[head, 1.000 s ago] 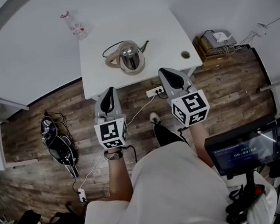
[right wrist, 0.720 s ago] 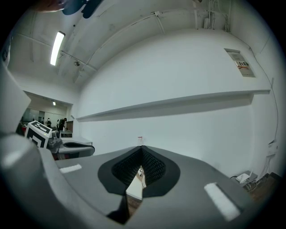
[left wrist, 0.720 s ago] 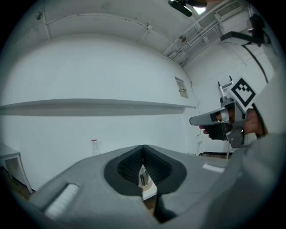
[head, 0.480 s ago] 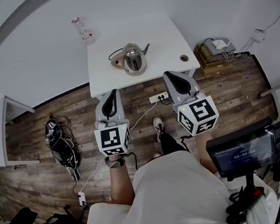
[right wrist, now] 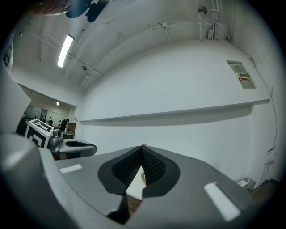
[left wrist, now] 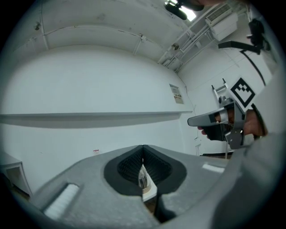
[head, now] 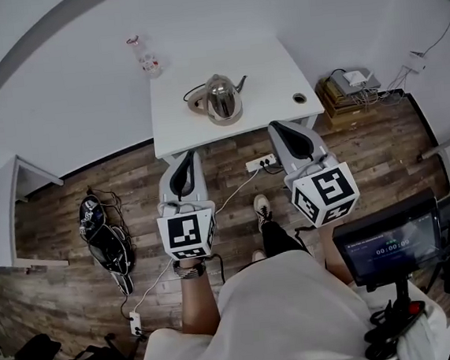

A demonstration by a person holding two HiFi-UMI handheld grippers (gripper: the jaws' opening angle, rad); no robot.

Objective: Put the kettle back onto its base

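Observation:
A shiny metal kettle (head: 223, 100) with a thin spout stands on the white table (head: 269, 60). Its beige base (head: 195, 101) shows at the kettle's left side, with a black cord looping behind; I cannot tell whether the kettle sits squarely on it. My left gripper (head: 185, 165) and right gripper (head: 283, 130) hang over the wooden floor, short of the table's near edge, both shut and empty. In the left gripper view the shut gripper (left wrist: 143, 148) leaves a slit showing the kettle (left wrist: 142, 178). In the right gripper view the gripper (right wrist: 143, 148) is also shut, with the table edge (right wrist: 134, 187) below.
A clear bottle (head: 145, 55) stands beyond the table's far left corner. A power strip (head: 257, 163) lies on the floor under the table edge, a black bag (head: 104, 238) at left, a cabled box (head: 348, 84) at right, a screen (head: 385, 243) near right.
Both grippers, still shut, have drawn back from the table and risen together. The kettle and table now look smaller and farther off.

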